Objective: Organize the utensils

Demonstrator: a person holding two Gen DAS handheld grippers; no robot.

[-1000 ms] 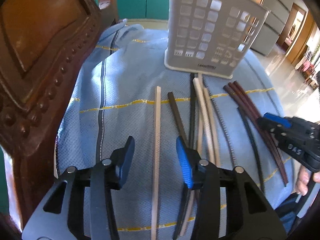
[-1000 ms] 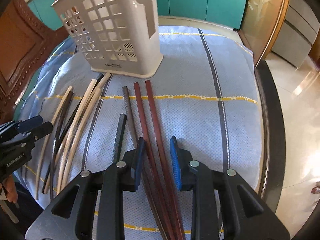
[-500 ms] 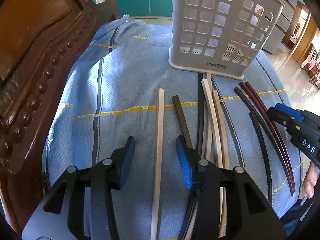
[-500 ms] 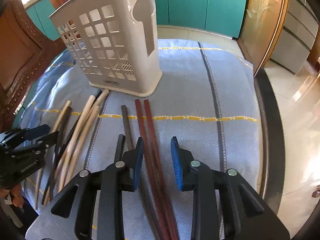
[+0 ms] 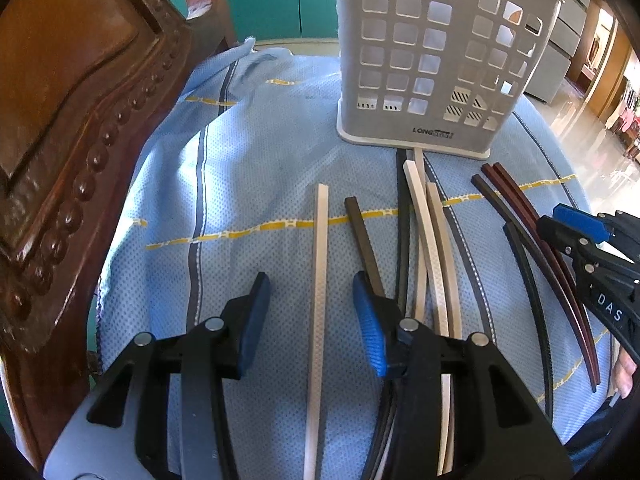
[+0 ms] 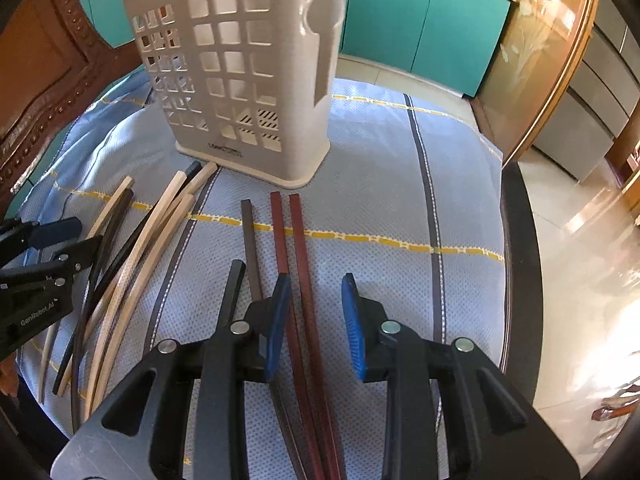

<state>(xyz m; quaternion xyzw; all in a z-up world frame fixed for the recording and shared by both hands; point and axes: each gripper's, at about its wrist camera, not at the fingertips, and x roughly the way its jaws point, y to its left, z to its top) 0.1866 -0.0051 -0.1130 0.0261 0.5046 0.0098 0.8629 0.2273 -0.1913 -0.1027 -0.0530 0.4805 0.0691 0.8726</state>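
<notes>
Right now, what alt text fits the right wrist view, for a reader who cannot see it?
The open right gripper hovers over a pair of red-brown chopsticks lying on a blue cloth. A white slotted utensil holder stands upright behind them. Pale and dark chopsticks lie scattered at left, near the left gripper.

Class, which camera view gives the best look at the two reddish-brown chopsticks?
The right wrist view: the reddish-brown chopsticks run up the centre, side by side, between the right claw's fingers. The left wrist view shows them only at its right edge, bowed by the lens.
</notes>
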